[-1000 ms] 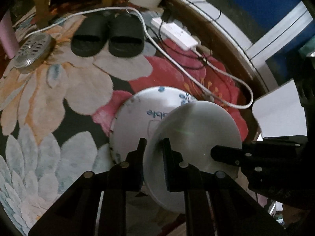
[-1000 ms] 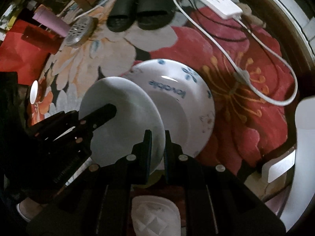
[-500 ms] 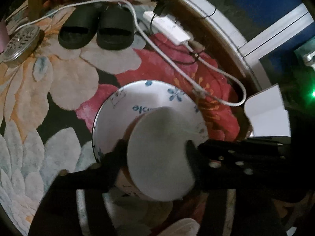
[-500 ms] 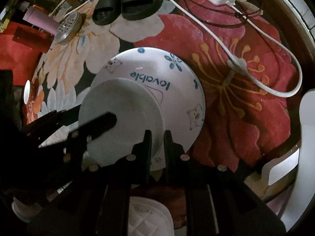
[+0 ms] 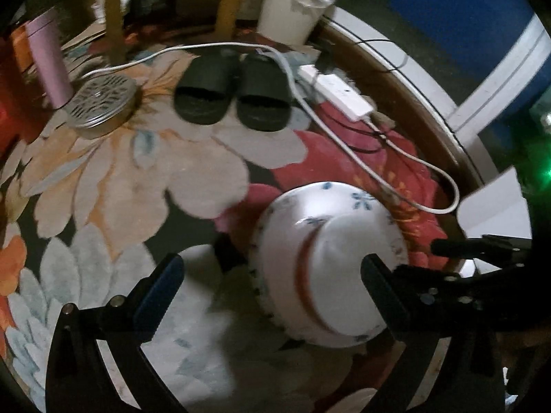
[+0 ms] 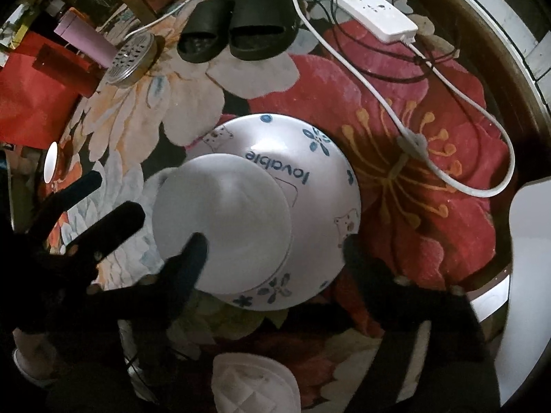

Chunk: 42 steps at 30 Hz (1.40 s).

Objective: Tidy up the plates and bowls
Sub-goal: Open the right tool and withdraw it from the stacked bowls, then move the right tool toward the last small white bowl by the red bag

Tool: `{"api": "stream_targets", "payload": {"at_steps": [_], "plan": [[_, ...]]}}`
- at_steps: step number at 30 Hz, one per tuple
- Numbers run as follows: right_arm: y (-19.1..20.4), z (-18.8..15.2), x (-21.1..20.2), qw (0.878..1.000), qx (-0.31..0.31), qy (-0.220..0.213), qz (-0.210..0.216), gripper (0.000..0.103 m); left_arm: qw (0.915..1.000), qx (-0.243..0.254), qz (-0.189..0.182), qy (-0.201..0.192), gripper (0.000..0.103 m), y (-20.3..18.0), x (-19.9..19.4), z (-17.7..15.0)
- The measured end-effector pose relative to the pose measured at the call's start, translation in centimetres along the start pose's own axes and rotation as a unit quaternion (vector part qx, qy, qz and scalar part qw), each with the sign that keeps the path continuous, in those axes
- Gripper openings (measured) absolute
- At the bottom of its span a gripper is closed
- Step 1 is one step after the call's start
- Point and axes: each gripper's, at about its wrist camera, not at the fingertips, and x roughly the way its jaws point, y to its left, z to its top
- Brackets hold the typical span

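Observation:
A small plain white plate [image 6: 224, 213] lies on a large white plate [image 6: 310, 158] with blue flowers and the word "lovable", on a floral rug. My right gripper [image 6: 275, 251] hovers over the near edge of the stack. Its jaws are opening and the pads touch nothing. My left gripper [image 5: 272, 275] has drawn back to the left of the stack. Its jaws are opening very wide, with the small plate [image 5: 344, 268] and large plate [image 5: 286, 206] partly between them, untouched. In the right wrist view the left gripper's fingers [image 6: 103, 220] show at the left.
Black slippers [image 5: 234, 96], a white power strip [image 5: 341, 96] with a looping cable, a round metal tin [image 5: 100, 103] and a pink bottle [image 5: 48, 62] lie beyond the plates. Chair legs and a white bin [image 5: 292, 10] stand at the back. A white slipper [image 6: 255, 385] lies near.
Both grippers have let go of the small plate, which now lies flat on the large plate. The left gripper has opened wide and pulled back to the left; the right gripper has opened in place.

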Motion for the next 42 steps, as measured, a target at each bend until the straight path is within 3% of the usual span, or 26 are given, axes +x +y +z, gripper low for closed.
{"api": "stream_targets", "payload": {"at_steps": [6,21,42], "plan": [[1.1,0.0,-0.2,1.0,-0.006,-0.005,-0.009,0.094,0.9997,-0.015,0.016,-0.005,0.103,2.4,-0.9,-0.5],[3.7,-0.1,0.4,1.0,-0.022,-0.003,-0.007,0.094,0.9985,-0.038,0.037,-0.009,0.103,5.5,-2.2,-1.5],[9.1,-0.6,1.3,0.998,-0.062,0.0,-0.005,0.094,0.992,-0.097,0.079,-0.011,0.103,13.0,-4.8,-4.4]]}}
